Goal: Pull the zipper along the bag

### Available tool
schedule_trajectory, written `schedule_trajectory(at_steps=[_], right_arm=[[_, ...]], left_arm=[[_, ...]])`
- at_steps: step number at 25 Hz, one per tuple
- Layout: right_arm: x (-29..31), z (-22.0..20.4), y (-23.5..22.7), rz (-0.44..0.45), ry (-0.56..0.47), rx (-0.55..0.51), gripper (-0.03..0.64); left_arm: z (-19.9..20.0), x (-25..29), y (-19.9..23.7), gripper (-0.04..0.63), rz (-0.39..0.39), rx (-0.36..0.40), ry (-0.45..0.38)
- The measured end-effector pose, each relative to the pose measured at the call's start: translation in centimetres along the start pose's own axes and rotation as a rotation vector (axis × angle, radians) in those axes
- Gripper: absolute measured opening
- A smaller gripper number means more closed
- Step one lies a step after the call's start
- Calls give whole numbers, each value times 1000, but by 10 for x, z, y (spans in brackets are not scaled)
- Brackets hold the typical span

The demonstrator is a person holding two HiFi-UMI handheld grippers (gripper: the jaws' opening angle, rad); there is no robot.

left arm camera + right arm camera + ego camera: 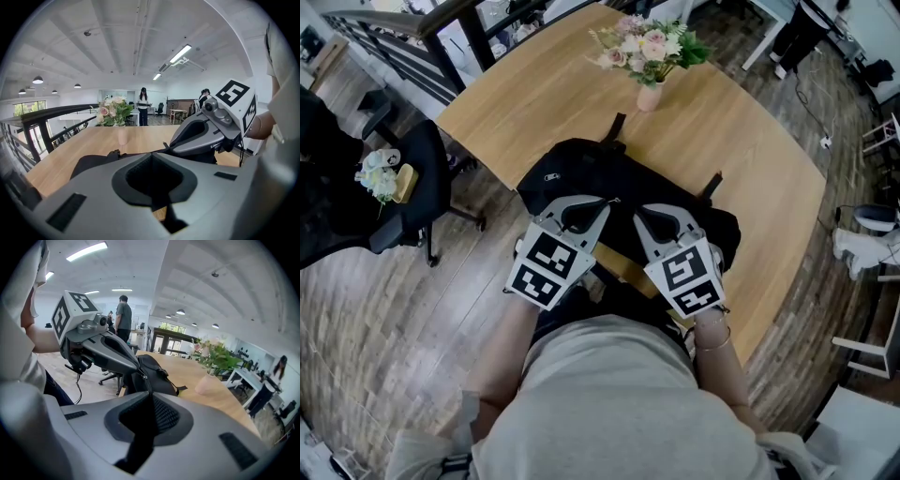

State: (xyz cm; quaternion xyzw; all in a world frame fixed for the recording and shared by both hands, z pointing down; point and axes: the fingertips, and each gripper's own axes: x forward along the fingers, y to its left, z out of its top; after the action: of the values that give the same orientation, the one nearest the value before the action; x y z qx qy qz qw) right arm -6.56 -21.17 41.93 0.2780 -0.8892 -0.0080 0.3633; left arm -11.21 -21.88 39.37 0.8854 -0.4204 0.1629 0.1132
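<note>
Black fabric bag (572, 173) lies on light wooden tabletop (750, 159), at its near edge (person's side). Fingers of left gripper (613, 201) closed, pinching bag's top; right gripper (637, 210) just beside, fingers likewise clamped on dark fabric.

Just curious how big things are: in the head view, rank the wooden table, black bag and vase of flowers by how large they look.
1. wooden table, largest by far.
2. black bag, covering a middling patch of it.
3. vase of flowers, smallest, though it stands farthest from the camera.
</note>
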Motion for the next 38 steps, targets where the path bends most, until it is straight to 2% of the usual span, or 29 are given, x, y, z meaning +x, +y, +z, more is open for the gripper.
schedule_trajectory(at_steps=[5, 12, 27, 31, 38], right_arm=[[-1, 2, -4, -18, -9, 34, 34], [1, 1, -6, -55, -9, 62, 34], [-3, -2, -15, -133, 10, 110, 32], [-1, -3, -12, -147, 17, 88, 34], [-1, -2, -8, -180, 16, 90, 60]], left_arm=[[-2, -11, 20, 20, 47, -15, 4], [-7, -15, 28, 20, 42, -6, 12], [-19, -43, 87, 21, 128, -28, 29], [-22, -44, 89, 21, 113, -41, 28], [-23, -45, 86, 20, 130, -33, 17]])
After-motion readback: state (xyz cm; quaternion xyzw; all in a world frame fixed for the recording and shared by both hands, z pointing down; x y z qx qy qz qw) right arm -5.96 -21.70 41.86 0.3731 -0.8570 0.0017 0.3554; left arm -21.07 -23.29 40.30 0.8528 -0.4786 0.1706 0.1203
